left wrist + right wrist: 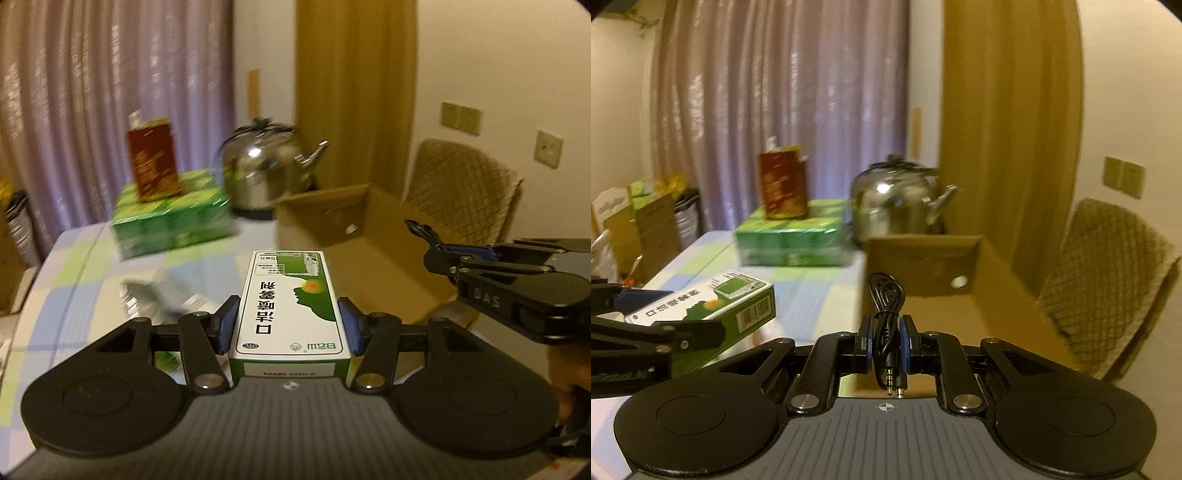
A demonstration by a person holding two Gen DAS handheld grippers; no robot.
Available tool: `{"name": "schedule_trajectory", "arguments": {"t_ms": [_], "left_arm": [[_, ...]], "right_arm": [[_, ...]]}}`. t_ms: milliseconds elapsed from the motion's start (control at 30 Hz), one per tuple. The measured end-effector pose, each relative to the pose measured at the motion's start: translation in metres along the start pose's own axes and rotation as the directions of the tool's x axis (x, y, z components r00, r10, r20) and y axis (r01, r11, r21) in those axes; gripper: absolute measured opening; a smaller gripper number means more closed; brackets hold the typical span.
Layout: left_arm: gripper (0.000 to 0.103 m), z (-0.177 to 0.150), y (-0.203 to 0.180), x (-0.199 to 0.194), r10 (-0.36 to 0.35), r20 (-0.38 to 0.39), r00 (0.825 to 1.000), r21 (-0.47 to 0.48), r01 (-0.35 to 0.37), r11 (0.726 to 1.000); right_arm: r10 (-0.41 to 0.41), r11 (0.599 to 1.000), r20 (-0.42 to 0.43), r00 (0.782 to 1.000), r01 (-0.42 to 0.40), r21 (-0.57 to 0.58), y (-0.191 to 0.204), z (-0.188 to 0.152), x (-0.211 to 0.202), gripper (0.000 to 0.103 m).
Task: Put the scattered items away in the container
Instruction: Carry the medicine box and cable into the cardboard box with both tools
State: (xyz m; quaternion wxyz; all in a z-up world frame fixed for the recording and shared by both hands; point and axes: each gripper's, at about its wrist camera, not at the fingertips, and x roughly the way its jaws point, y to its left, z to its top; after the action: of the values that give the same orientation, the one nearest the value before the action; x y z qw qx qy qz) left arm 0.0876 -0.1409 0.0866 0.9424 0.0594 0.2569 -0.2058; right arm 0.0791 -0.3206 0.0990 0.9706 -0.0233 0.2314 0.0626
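above the surface (92, 258), left gripper (289, 325) fingers clamp the carton (291, 302); right gripper (885, 343) fingers pinch the cable (886, 314). box (369, 258) at 1 o'clock; carry both past its rim before releasing.

The left wrist camera sits low behind its own tool (290, 321), looking forward over the worktop (81, 258) toward the curtain (110, 92); the right wrist camera looks the same way from behind the right tool (886, 339), a little more to the right; both share the steel kettle (266, 166), the green pack (173, 218), the cardboard box (369, 258) and the chair (461, 184); each view sees the other tool at its edge.
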Motion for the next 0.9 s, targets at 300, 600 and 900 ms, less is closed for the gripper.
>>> {"name": "schedule_trajectory", "arguments": {"t_ms": [300,600,900], "left_arm": [[0.051,0.047,-0.063,0.082,-0.121,-0.011,0.993,0.073,0.121,0.99],[0.051,0.047,-0.072,0.184,-0.161,-0.138,0.977,0.105,0.176,0.979],[0.051,0.039,-0.08,0.226,-0.142,-0.22,0.965,0.163,0.18,0.97]], "right_arm": [[-0.042,0.999,-0.096,0.995,0.044,0.024,-0.076,0.01,0.047,0.011],[-0.021,1.0,-0.24,0.97,0.017,-0.018,-0.111,0.004,0.107,0.011],[-0.004,0.995,-0.337,0.941,-0.03,-0.094,-0.112,-0.007,0.15,0.011]]}}
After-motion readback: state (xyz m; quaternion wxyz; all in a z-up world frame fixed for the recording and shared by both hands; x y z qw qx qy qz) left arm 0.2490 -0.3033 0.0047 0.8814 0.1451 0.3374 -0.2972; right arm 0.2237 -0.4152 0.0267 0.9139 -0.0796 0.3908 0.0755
